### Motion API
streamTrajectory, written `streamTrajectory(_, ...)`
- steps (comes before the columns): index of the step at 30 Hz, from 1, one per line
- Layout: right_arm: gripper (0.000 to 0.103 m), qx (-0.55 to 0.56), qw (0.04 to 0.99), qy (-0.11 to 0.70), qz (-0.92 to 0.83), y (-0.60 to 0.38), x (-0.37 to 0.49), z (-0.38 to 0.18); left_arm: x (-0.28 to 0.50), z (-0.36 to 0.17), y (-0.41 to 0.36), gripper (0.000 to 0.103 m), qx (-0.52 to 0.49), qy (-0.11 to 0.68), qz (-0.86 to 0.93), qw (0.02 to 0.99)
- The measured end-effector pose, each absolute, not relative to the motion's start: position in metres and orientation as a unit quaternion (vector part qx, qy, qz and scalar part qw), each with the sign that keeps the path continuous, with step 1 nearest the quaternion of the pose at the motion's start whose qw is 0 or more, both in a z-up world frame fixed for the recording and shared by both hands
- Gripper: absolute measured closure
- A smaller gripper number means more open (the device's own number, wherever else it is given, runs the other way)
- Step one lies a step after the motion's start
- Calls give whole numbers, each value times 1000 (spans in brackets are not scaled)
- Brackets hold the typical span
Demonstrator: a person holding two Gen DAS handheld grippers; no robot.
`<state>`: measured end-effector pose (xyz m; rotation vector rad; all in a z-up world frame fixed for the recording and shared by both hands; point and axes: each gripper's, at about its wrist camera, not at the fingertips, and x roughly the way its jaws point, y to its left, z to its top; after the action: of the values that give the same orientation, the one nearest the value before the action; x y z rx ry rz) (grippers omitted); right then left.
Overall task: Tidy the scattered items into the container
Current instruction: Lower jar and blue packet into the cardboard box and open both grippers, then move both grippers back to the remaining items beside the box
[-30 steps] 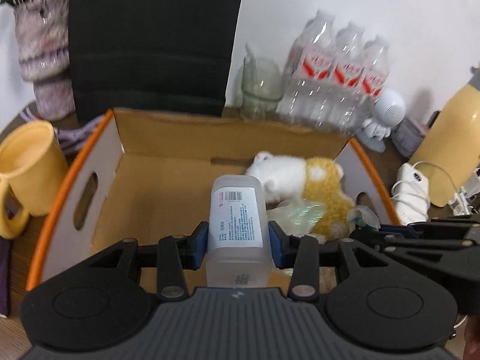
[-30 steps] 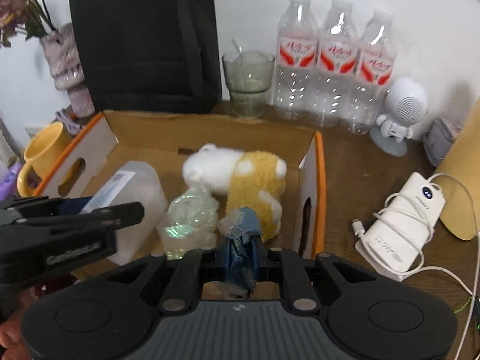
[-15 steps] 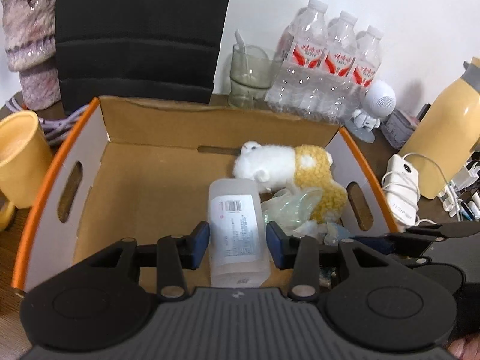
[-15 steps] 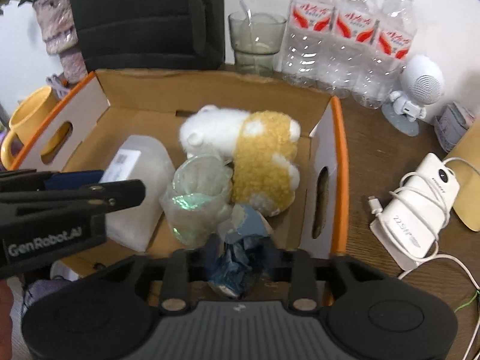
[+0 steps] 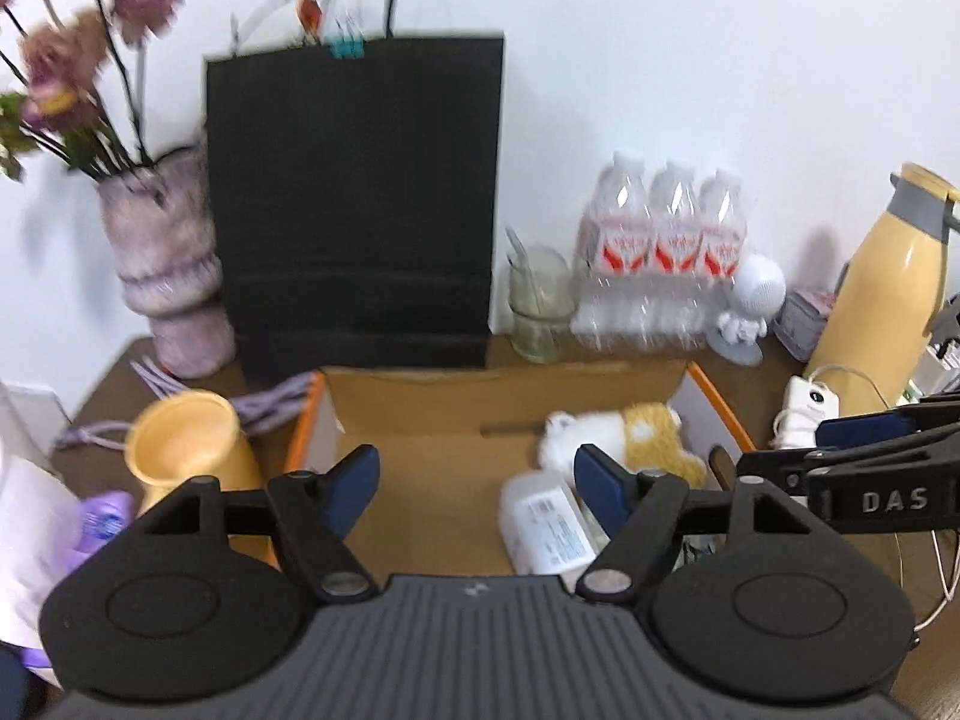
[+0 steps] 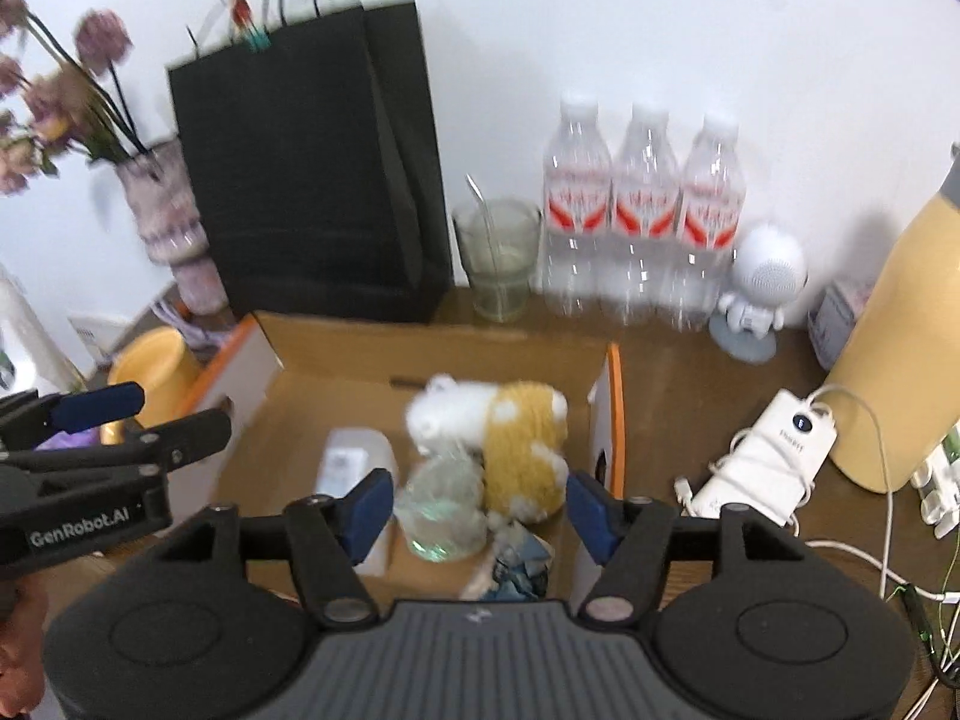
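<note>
Cardboard box (image 6: 420, 354) at table centre, holding a plush toy (image 6: 498, 432) at its right rear, a plastic bottle (image 6: 360, 468) to the toy's left, a crumpled clear wrapper (image 6: 444, 504) between and before them. Behind the box: paper bag (image 6: 312, 168), glass (image 6: 498, 258), three water bottles (image 6: 642, 210). Left of the box: mug (image 5: 186, 450). Right: power bank (image 6: 774, 456).
</note>
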<state>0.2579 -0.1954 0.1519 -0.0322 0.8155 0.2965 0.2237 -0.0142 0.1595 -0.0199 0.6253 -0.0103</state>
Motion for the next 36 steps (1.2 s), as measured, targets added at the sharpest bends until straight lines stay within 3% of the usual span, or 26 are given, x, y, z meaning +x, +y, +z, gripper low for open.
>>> streamTrajectory(6,38,-21,915,376,149,-184,238,169,203,179,-12,25,0,286,13,958)
streamTrajectory(10,33,-17,924,353,147,-180,221,168,185,182,-10,22,8,253,12,967)
streamTrajectory(17,33,-3,953,271,135,-185,181,141,145,157,-9,21,-3,195,10,981)
streamTrajectory(27,31,34,961,240,131,-199,125,108,83,127,-12,0,16,143,-3,990)
streamTrajectory(36,12,28,974,175,142,-221,0,87,4,76,18,0,-44,185,-16,982)
